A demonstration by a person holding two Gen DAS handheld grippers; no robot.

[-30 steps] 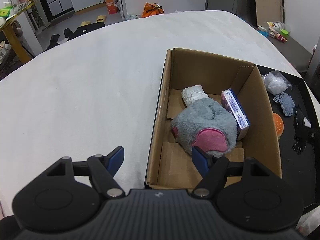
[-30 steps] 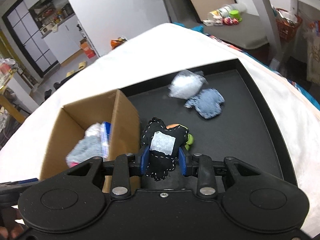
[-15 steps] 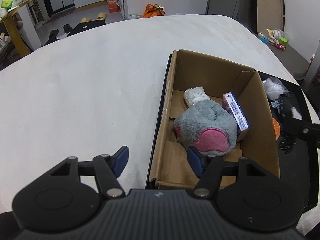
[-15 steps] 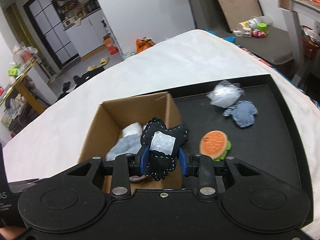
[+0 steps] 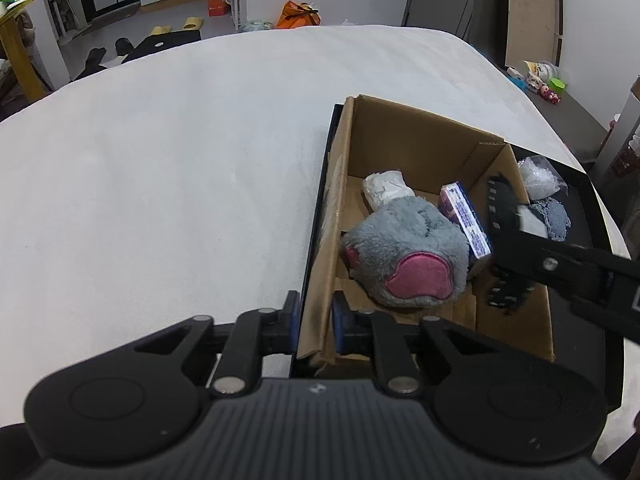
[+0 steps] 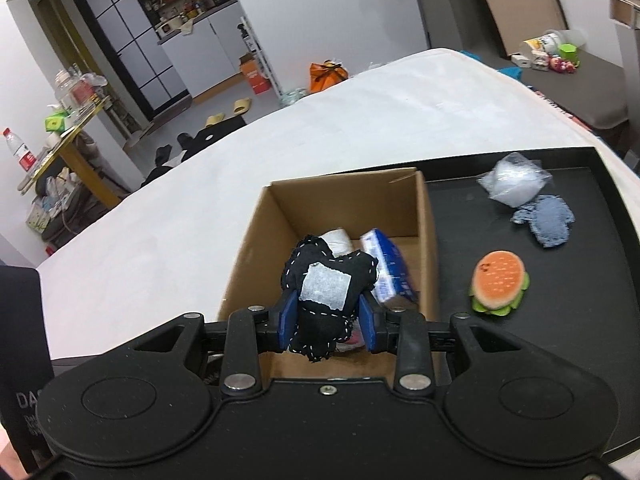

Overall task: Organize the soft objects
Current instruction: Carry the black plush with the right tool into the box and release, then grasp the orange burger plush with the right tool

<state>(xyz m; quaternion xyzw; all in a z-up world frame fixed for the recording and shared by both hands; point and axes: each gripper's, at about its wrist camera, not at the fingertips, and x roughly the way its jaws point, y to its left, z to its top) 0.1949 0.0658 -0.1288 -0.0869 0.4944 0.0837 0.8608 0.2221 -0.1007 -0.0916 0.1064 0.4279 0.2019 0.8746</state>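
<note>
The left gripper (image 5: 315, 322) has its fingers (image 5: 291, 316) pinching the cardboard box (image 5: 320, 280) wall. The right gripper (image 6: 327, 322) pinches a black stitched plush (image 6: 326, 286) just above the box interior.

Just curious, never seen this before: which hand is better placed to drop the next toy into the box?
The right. The right gripper already holds a black stitched toy over the open cardboard box. The left gripper is clamped on the box's side wall.
</note>
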